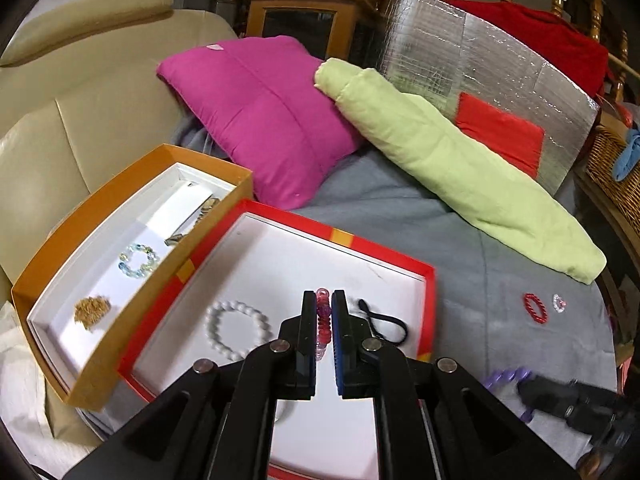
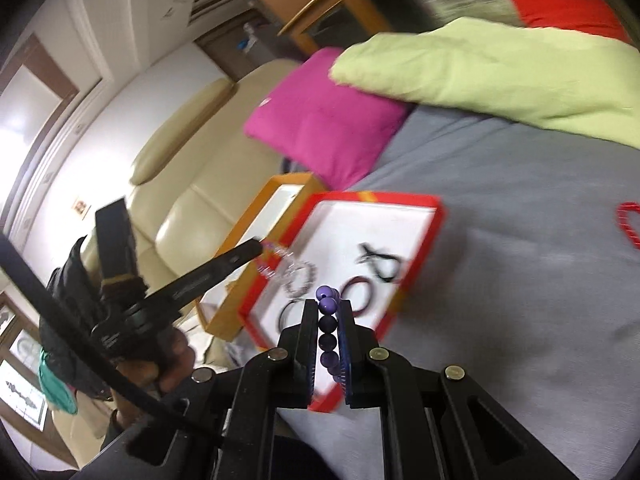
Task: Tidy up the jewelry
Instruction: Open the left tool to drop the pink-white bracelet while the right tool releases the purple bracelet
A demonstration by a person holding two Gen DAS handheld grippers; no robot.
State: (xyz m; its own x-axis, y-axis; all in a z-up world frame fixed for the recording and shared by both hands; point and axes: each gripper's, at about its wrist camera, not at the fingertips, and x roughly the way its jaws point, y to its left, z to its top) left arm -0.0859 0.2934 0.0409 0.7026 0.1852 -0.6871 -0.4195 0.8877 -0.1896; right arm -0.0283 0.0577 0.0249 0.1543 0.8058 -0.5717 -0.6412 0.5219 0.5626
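Note:
My left gripper (image 1: 324, 298) is shut on a pink bead bracelet (image 1: 323, 320) and holds it above the red tray (image 1: 424, 280). In the tray lie a white pearl bracelet (image 1: 236, 330) and a black hair tie (image 1: 386, 322). My right gripper (image 2: 329, 306) is shut on a purple bead bracelet (image 2: 328, 332) above the near edge of the red tray (image 2: 436, 220). The right gripper also shows in the left wrist view (image 1: 576, 404) at lower right. A red bracelet (image 1: 535, 308) and a small clear ring (image 1: 559, 303) lie on the grey blanket.
An orange box (image 1: 132, 300) left of the red tray holds a blue-green bead bracelet (image 1: 138, 260) and a gold chain heap (image 1: 92, 308). A magenta cushion (image 1: 264, 116) and a green cushion (image 1: 448, 160) lie behind. A cream sofa (image 1: 60, 120) is at the left.

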